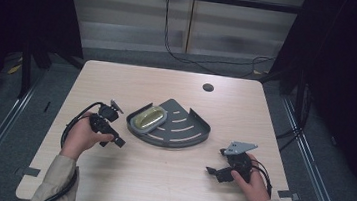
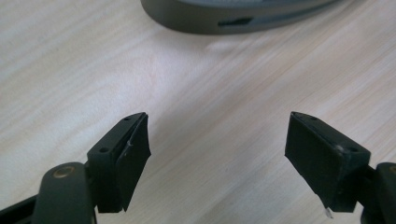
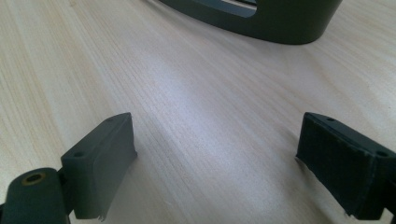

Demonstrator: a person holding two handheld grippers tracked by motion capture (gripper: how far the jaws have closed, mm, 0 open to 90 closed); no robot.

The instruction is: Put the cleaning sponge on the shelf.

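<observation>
Left gripper (image 1: 113,132): your left hand (image 1: 81,135) holds it just left of the tray; its jaws stand wide apart with bare table between them, gripping nothing.
Tray (image 1: 198,128): dark grey, quarter-round, with slotted floor and raised wall; it sits mid-table between your two grippers.
Tray contents: one oval dish (image 1: 148,118) with a yellowish inside lies in the tray's left part, touching the floor.
Right gripper (image 1: 217,173): your right hand (image 1: 253,181) holds it to the right of and nearer to you than the tray, apart from it; jaws spread wide, nothing between them.
Table (image 1: 128,80): light wood, with a dark round hole (image 1: 208,87) near the far edge.
Cut off: both gripper views show the tray wall only in part, at the top edge (image 2: 233,21) (image 3: 280,23).
Hard to make out: what the dish holds cannot be told.
</observation>
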